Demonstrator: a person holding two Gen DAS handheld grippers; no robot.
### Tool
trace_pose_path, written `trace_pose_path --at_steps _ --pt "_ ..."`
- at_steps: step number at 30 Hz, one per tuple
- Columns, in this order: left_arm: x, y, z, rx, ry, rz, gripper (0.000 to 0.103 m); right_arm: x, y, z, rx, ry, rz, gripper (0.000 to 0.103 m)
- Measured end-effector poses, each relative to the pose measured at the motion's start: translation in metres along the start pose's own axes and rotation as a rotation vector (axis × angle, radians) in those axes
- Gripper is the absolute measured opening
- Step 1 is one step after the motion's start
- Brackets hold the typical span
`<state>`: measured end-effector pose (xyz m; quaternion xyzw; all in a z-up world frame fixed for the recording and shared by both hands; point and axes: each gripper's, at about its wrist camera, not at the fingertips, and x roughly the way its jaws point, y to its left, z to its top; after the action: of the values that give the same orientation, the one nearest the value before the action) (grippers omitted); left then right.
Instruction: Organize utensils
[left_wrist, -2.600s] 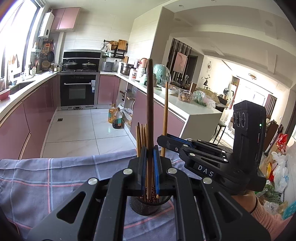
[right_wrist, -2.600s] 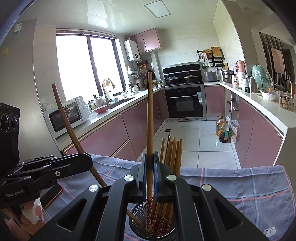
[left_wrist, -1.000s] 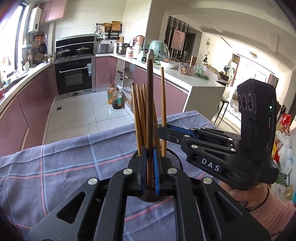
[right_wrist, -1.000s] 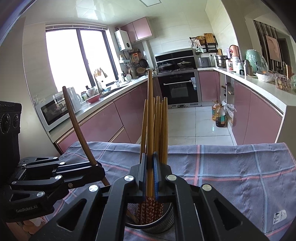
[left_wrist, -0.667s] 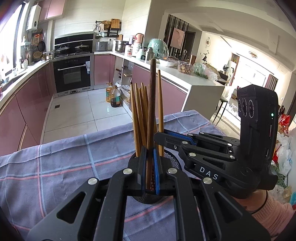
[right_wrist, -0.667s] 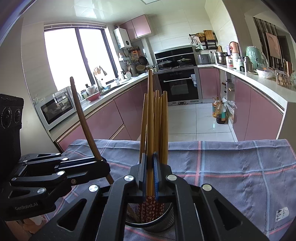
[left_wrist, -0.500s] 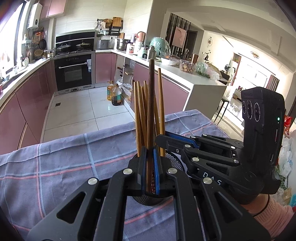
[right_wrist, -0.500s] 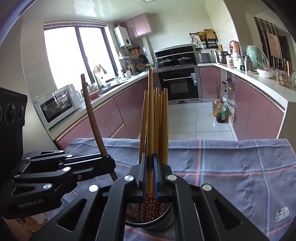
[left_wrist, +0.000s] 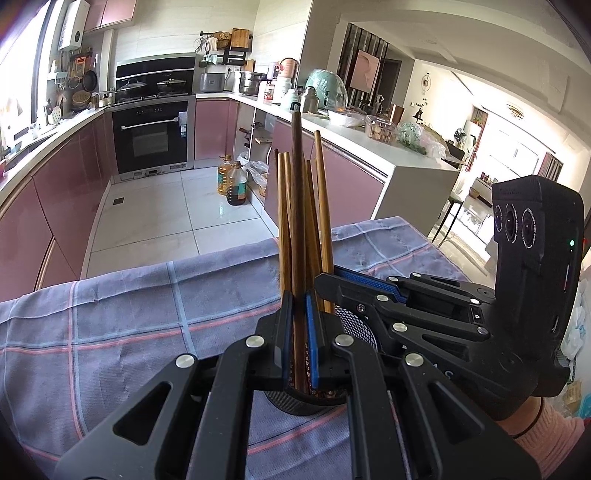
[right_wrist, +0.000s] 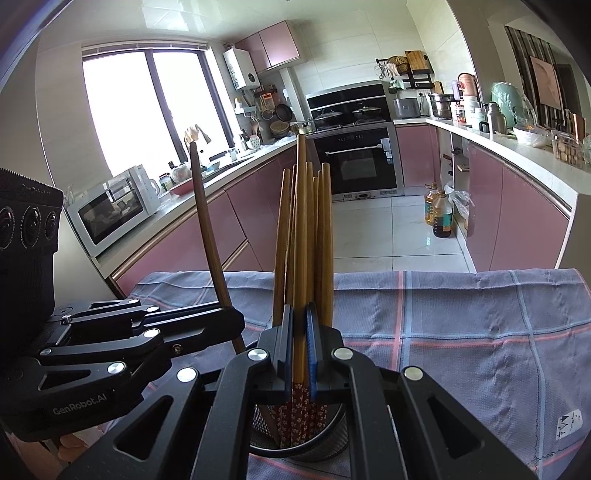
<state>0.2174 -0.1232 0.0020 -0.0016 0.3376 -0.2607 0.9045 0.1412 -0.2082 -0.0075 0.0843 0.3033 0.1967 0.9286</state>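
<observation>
Above the mesh utensil holder (right_wrist: 325, 441), the right gripper (right_wrist: 300, 360) pinches a light wooden chopstick (right_wrist: 301, 236) upright, its patterned end inside the holder among other chopsticks (right_wrist: 325, 236). Left of the holder, the left gripper (left_wrist: 295, 332) clamps a dark wooden utensil handle (left_wrist: 296, 206), leaning slightly, lower end in the holder. Both grippers reach in level, over the checked cloth (right_wrist: 461, 332) beneath the holder.

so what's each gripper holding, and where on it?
Left gripper: dark wooden utensil, low on its shaft. Right gripper: light chopstick, just above its patterned end.
</observation>
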Motion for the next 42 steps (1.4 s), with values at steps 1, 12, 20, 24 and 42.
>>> trace_pose_path --at_steps 1,12,20,24,42 --pt "0.001 0.001 0.000 -0.001 0.001 0.000 0.008 -0.001 0.000 0.000 0.000 0.001 0.000 0.006" --pt "0.007 0.003 0.001 -0.015 0.008 0.002 0.008 0.002 0.000 -0.002 0.010 0.011 -0.004 0.007" --pt "-0.005 0.006 -0.011 -0.017 -0.028 0.021 0.023 -0.011 0.004 -0.006 -0.002 -0.016 -0.025 0.020" --pt "-0.027 0.008 -0.024 -0.014 -0.094 0.066 0.044 -0.024 0.008 -0.011 -0.025 -0.046 -0.042 0.037" --pt "-0.123 0.032 -0.103 -0.110 -0.325 0.343 0.098 -0.077 0.039 -0.057 -0.167 -0.200 -0.185 0.096"
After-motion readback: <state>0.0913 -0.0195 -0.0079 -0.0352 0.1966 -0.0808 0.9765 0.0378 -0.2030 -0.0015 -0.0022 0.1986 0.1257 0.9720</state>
